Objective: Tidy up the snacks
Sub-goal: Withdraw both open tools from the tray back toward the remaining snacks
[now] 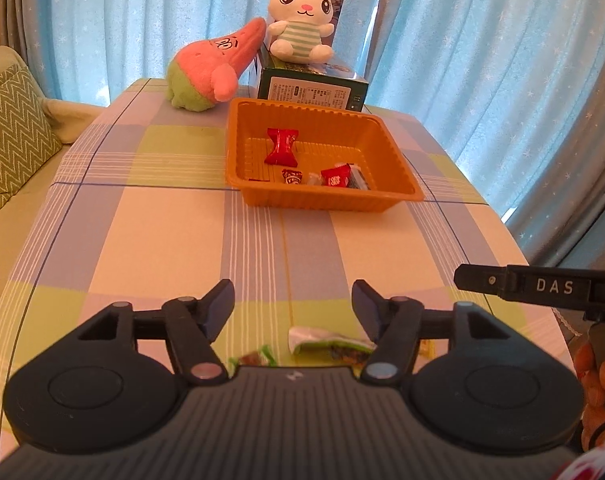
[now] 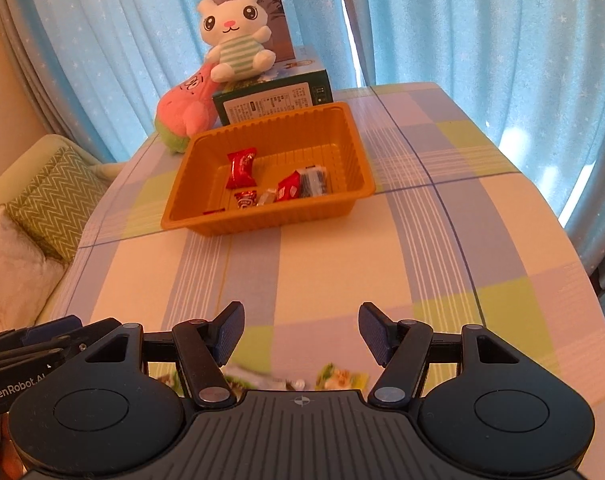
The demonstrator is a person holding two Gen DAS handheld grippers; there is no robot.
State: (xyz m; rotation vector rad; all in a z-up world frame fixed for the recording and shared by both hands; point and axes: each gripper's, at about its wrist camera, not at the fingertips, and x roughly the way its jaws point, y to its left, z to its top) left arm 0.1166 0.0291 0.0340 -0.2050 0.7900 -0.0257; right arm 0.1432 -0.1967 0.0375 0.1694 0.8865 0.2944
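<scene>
Both my left hand-held gripper [image 1: 292, 306] and right hand-held gripper [image 2: 300, 330] gape wide, empty, above two green crinkly snack packets [image 1: 328, 342]; five wrapped candies [image 2: 241, 168] lie in one orange ribbed plastic tray [image 2: 206, 222].

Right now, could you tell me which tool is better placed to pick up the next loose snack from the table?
Probably the left tool: it is open, with the green-and-white snack packet lying on the tablecloth between its fingers. The right tool is open too, but its nearest snacks look blurred and partly hidden.

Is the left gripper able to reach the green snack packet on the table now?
Probably yes: the left gripper is open, the green snack packet lies just below its fingers, and nothing lies between them.
</scene>
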